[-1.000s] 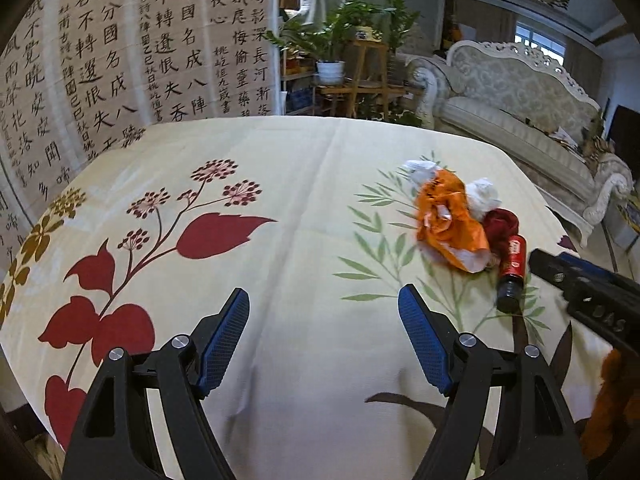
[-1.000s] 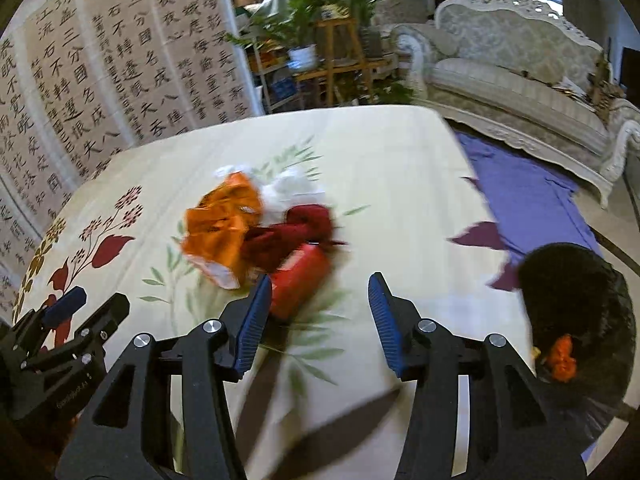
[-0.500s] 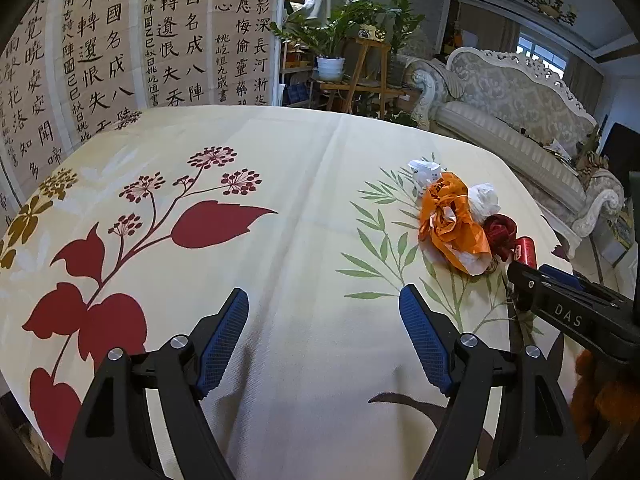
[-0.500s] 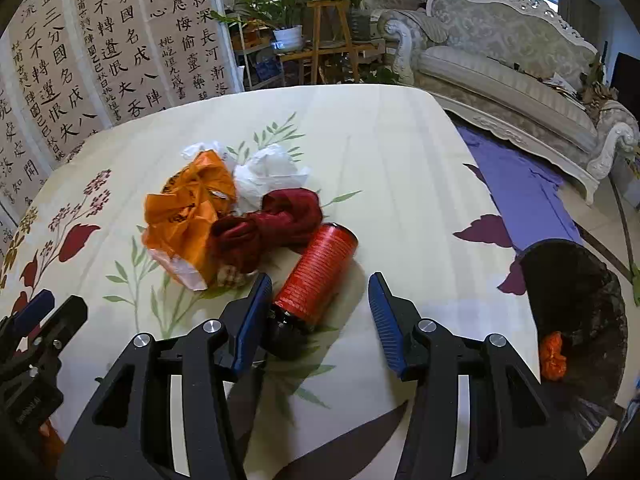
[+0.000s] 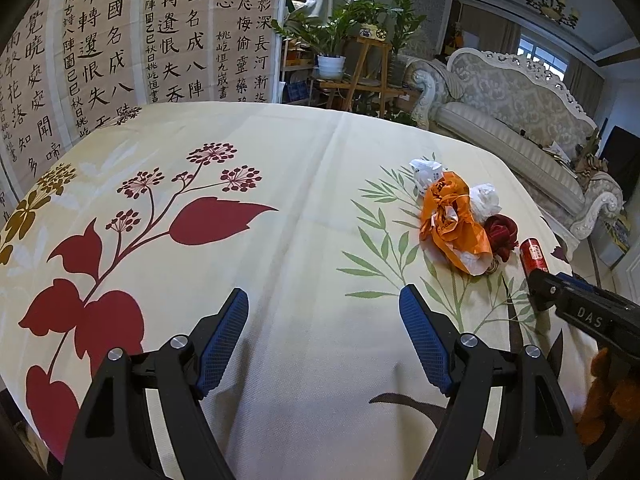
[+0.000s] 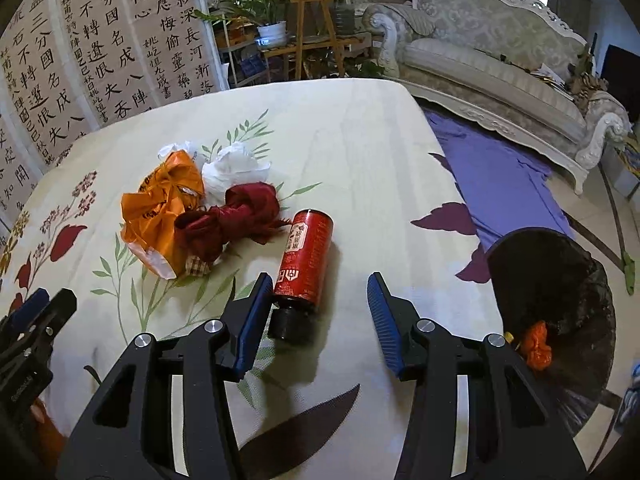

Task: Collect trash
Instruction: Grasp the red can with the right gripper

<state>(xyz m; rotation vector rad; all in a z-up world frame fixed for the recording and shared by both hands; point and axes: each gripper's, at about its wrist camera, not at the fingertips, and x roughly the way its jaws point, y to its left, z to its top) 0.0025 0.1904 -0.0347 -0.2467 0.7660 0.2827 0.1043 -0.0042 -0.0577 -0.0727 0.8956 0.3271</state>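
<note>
**Right gripper at red bottle, jaws apart; left gripper idle over bare cloth**

Right wrist view: right gripper [image 6: 320, 312] at lower centre, jaws apart. Red bottle [image 6: 306, 258] lies on its side on the floral tablecloth [image 6: 360, 140], black cap toward the camera. Cap end sits between the 2 blue pads, right up against the left-of-frame pad; cannot tell if it touches. The other pad is clear of the bottle. No clamp visible.

Trash pile left of the bottle, centre-left of frame: dark red cloth knot [image 6: 230, 220] just beside the bottle's upper end, orange plastic bag [image 6: 160, 212] against the knot on its left, white crumpled paper [image 6: 232, 168] behind both. 1 more white scrap [image 6: 176, 150] pokes out behind the orange bag.

Black trash bag [image 6: 560, 300] at the right edge of frame, off the table edge, mouth open, 1 orange scrap [image 6: 538, 346] inside. Left gripper [image 6: 32, 320] partly visible at the lower left edge.

Left wrist view: left gripper [image 5: 324, 320] at lower centre, jaws wide apart, nothing between them, only bare tablecloth [image 5: 300, 160] under them. Trash pile at centre right: orange plastic bag [image 5: 452, 224], white crumpled paper [image 5: 486, 198], dark red cloth knot [image 5: 500, 232], red bottle [image 5: 534, 256] partly hidden by the right gripper [image 5: 540, 288] coming in from the right edge.

Background: calligraphy screen [image 6: 100, 40] upper left, sofa [image 6: 500, 40] upper right, potted plant [image 6: 272, 32] top centre.
</note>
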